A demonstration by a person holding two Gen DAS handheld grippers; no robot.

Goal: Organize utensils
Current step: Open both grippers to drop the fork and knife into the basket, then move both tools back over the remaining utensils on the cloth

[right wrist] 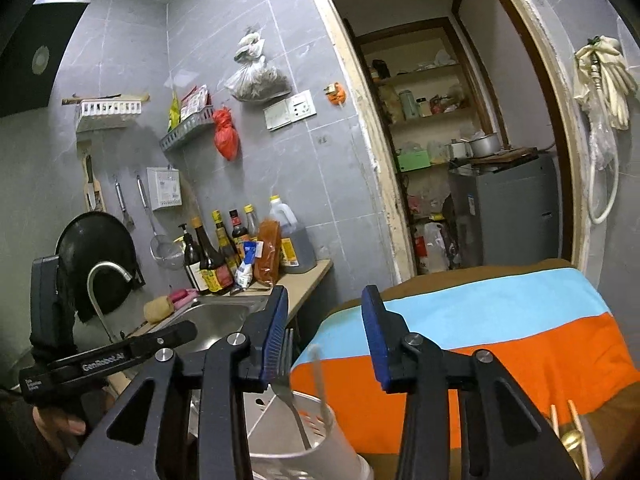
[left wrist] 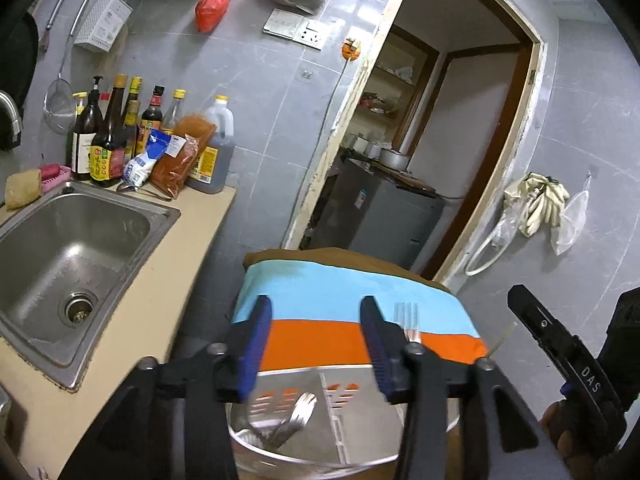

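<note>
"DAS" is printed in white on the black body of the right claw [left wrist: 592, 378], as seen from the left wrist view. "GenRobot.AI" is printed in white on the black body of the left claw [right wrist: 105, 363], seen from the right wrist view. The labels on the bottles [right wrist: 218, 276] cannot be read.

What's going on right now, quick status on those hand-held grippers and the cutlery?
Left hand-held gripper open, empty. Right hand-held gripper open, empty. Fork standing in white holder; chopsticks wait on striped cloth. Nothing blocking.
</note>
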